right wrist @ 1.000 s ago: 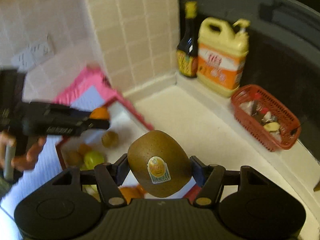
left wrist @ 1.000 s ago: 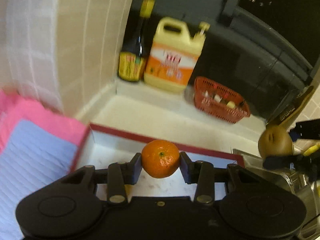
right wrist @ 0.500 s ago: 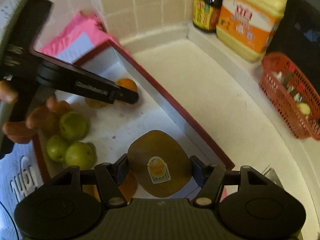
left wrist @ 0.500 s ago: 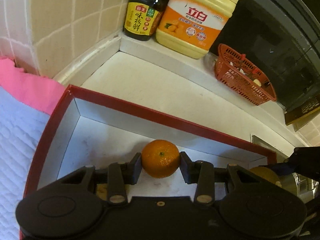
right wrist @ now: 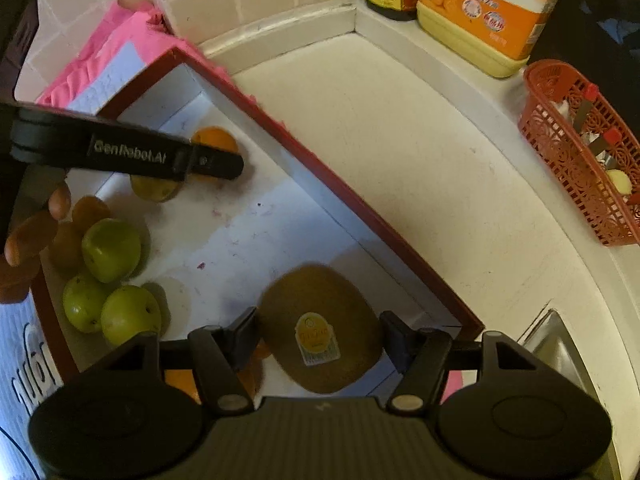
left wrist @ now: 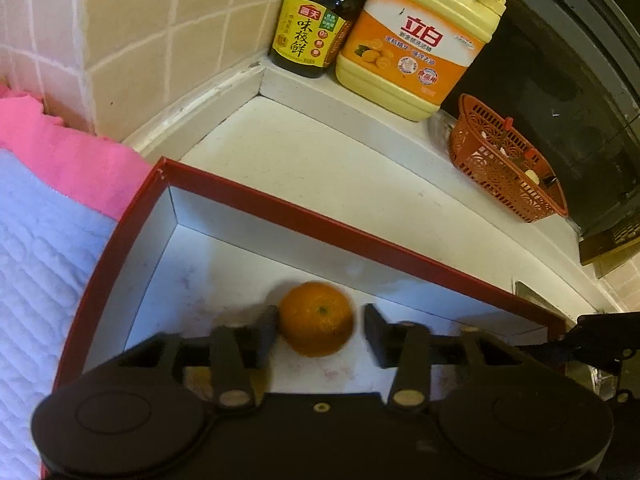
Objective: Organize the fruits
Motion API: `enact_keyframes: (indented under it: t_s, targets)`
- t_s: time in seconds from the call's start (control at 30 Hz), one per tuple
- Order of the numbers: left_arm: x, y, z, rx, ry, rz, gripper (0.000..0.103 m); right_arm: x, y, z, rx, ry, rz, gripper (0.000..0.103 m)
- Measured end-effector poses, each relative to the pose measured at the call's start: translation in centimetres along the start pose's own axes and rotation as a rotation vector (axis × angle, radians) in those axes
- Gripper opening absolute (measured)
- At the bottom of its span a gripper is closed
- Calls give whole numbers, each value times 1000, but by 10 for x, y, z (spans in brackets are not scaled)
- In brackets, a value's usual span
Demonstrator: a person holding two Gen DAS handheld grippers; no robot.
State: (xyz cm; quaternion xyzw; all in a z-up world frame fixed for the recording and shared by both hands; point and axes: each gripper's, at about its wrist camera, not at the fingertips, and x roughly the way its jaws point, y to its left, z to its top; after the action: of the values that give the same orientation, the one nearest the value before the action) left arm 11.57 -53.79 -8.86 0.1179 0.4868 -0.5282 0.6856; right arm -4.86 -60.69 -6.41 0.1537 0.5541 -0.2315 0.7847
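Note:
A red-rimmed box (left wrist: pixel 280 210) with a white floor lies on the counter. In the left wrist view my left gripper (left wrist: pixel 320 330) is open, its jaws apart on either side of an orange (left wrist: pixel 317 319) that rests on the box floor. In the right wrist view my right gripper (right wrist: pixel 318 336) is open, with gaps at both sides of a brown kiwi (right wrist: pixel 320 328) with a yellow sticker lying in the box (right wrist: pixel 328 178). Three green fruits (right wrist: pixel 110 250), another orange (right wrist: pixel 214 140) and other fruit lie in the box by the left gripper's finger (right wrist: pixel 132 152).
A soy sauce bottle (left wrist: pixel 310 28) and a yellow detergent jug (left wrist: pixel 416 44) stand in the tiled corner. A red plastic basket (left wrist: pixel 504 164) sits at the right. A pink and white cloth (left wrist: pixel 52 200) lies left of the box. A metal sink edge (right wrist: pixel 560 352) lies at the lower right.
Both grippers came down into the box and opened. The orange and the kiwi, held before, now lie on the box floor between the parted jaws.

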Motion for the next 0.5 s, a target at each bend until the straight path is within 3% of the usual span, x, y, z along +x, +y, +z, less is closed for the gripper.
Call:
enact_keyframes:
  t_s: [0.03,0.5]
  targets:
    - [-3,0,0,-4,-9,-5,78,-4,-1,0,8,-16,11,67]
    - [-51,-9,-10,29,-79,5,79,-56,-2,-23,3,-111,7,69]
